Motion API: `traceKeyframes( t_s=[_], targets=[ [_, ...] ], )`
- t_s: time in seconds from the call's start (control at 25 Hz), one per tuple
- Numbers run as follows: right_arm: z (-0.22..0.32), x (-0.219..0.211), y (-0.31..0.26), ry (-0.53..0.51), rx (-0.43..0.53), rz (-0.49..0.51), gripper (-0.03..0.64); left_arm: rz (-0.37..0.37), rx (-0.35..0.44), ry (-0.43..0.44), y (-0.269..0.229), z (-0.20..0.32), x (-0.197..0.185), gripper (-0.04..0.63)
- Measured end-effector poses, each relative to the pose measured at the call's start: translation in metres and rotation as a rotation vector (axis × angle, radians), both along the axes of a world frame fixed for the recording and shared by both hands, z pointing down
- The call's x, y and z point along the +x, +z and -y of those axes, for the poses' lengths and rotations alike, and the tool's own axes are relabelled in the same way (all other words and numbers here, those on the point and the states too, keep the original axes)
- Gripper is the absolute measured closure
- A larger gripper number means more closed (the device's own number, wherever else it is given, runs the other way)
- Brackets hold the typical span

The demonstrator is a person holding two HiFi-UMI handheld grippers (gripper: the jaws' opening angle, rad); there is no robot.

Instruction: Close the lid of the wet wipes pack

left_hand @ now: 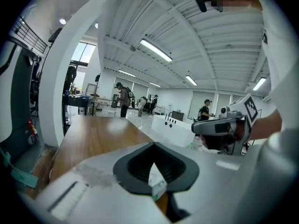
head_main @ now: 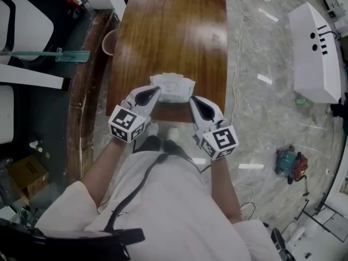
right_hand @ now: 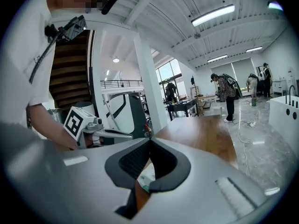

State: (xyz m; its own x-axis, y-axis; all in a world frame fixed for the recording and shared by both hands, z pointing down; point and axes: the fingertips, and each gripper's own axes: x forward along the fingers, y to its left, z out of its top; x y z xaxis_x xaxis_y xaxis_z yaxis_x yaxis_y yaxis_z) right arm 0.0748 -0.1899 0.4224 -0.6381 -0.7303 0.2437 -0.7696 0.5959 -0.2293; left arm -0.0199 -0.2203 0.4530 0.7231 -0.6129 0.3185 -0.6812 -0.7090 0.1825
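The wet wipes pack [head_main: 173, 87] is white and lies at the near edge of the long wooden table [head_main: 168, 26]. Whether its lid stands up or lies flat I cannot tell. My left gripper [head_main: 154, 93] is at the pack's left side, jaws shut with nothing held. My right gripper [head_main: 193, 100] is at the pack's right side, jaws also together and empty. In the left gripper view a strip of the pack [left_hand: 158, 185] shows below the closed tips of the left gripper [left_hand: 154, 146], with the right gripper [left_hand: 219, 127] opposite. In the right gripper view the pack [right_hand: 146, 177] peeks under the right gripper [right_hand: 150, 141].
A white bench-like unit [head_main: 315, 53] stands on the marble floor to the right, with a cable [head_main: 236, 48] and a red and green tool [head_main: 290, 163] nearby. A pale bucket [head_main: 110, 41] sits at the table's left edge, a cardboard box [head_main: 24, 175] lower left.
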Motion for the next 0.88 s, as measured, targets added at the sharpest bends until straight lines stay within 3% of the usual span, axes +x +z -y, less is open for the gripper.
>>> traceKeyframes(
  t_s=[0.4, 0.88],
  targets=[
    [0.020, 0.001, 0.046, 0.028, -0.079, -0.038, 0.607, 0.093, -0.040, 0.060, 0.061, 0.044, 0.001, 0.588],
    [0.029, -0.015, 0.074, -0.001, -0.109, -0.036, 0.607, 0.152, -0.100, 0.111, 0.112, 0.057, 0.005, 0.483]
  ],
)
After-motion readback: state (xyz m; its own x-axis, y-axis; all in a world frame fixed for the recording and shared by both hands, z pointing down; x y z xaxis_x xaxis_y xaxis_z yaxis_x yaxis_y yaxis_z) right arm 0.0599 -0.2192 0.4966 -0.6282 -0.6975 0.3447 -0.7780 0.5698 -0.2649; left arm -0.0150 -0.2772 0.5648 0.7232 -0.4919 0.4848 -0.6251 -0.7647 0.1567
